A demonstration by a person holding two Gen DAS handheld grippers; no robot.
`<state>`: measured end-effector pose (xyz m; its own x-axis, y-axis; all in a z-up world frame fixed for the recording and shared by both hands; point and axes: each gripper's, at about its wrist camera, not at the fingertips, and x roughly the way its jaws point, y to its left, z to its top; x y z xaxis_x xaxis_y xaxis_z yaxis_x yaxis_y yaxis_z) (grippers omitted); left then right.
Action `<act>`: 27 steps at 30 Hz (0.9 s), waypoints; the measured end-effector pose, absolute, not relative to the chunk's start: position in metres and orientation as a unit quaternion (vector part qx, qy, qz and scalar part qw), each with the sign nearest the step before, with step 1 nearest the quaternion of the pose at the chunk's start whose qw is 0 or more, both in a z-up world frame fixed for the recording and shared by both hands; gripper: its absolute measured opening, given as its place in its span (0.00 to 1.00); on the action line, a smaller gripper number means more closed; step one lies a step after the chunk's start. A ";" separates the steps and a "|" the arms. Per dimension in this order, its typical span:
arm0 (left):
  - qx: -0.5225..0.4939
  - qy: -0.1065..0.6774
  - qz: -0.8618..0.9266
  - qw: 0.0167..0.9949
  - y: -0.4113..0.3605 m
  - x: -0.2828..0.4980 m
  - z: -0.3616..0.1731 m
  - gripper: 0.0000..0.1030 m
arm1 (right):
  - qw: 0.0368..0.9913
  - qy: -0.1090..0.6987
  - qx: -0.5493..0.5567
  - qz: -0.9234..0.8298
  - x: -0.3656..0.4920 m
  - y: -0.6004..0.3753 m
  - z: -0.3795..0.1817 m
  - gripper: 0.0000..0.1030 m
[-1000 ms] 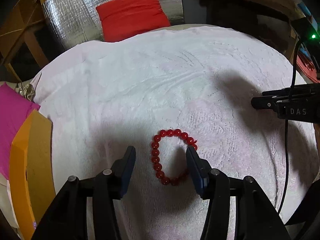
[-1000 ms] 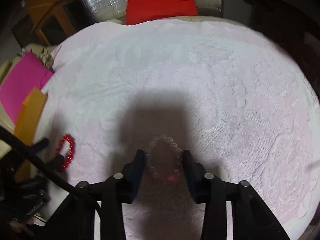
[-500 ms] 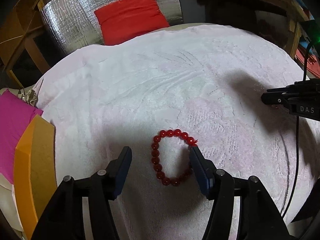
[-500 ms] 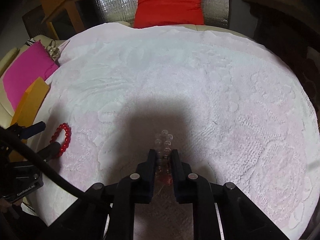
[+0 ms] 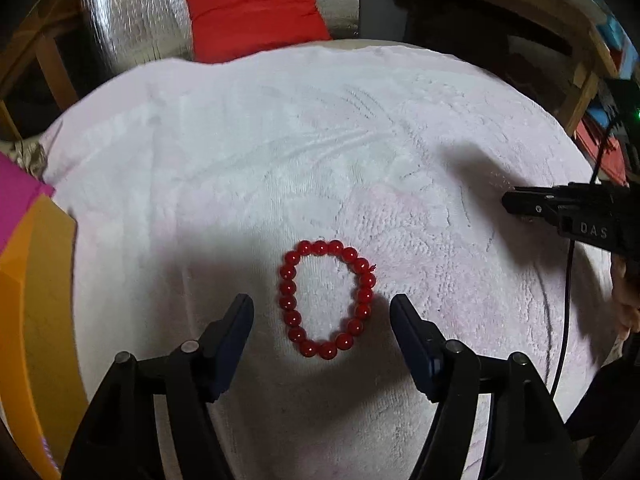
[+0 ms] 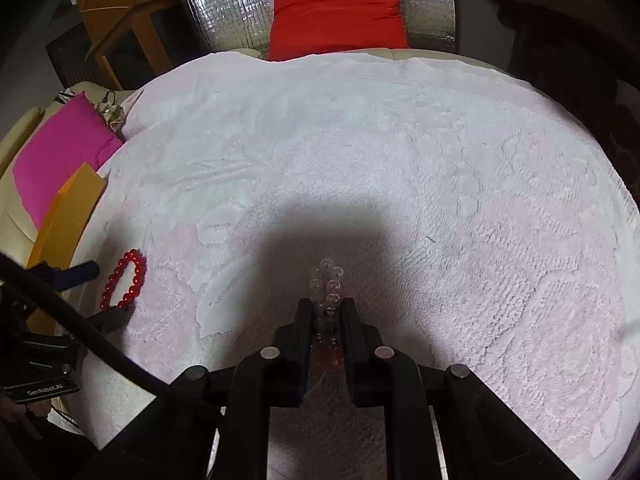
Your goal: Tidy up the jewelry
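Note:
A red bead bracelet (image 5: 327, 299) lies flat on the white towel (image 5: 280, 140), between the fingers of my left gripper (image 5: 322, 312). Those jaws are opening and neither pad touches the beads. The same bracelet (image 6: 124, 280) shows at the left of the right wrist view, beside the left gripper's fingertips (image 6: 86, 270). My right gripper (image 6: 327, 308) is shut on a clear bead bracelet (image 6: 329, 286), squeezed into a narrow loop that sticks out past the fingertips over the towel (image 6: 440, 180). The right gripper (image 5: 520, 202) also reaches in from the right edge of the left wrist view.
A pink cloth (image 6: 60, 152) and an orange box (image 6: 66, 216) sit off the towel's left edge. A red cushion (image 6: 338, 8) leans on silver foil padding (image 6: 224, 0) at the back. A black cable (image 5: 566, 312) hangs at the right.
My left gripper's jaws have spread wider around the red bracelet, which stays on the towel. My right gripper has closed on the clear bracelet, flattening it into a narrow loop.

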<state>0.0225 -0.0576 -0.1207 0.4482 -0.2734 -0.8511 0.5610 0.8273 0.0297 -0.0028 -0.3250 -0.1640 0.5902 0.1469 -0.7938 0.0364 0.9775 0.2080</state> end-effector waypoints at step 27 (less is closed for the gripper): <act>0.130 0.429 -0.236 0.862 -0.065 0.018 -0.103 0.10 | 0.886 0.444 0.127 0.025 -0.009 -0.325 -0.157 0.15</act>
<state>0.0178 -0.0650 -0.1033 0.5201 -0.2958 -0.8012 0.5184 0.8549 0.0209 -0.0092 -0.3249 -0.1572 0.6037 0.1575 -0.7815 0.0690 0.9663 0.2481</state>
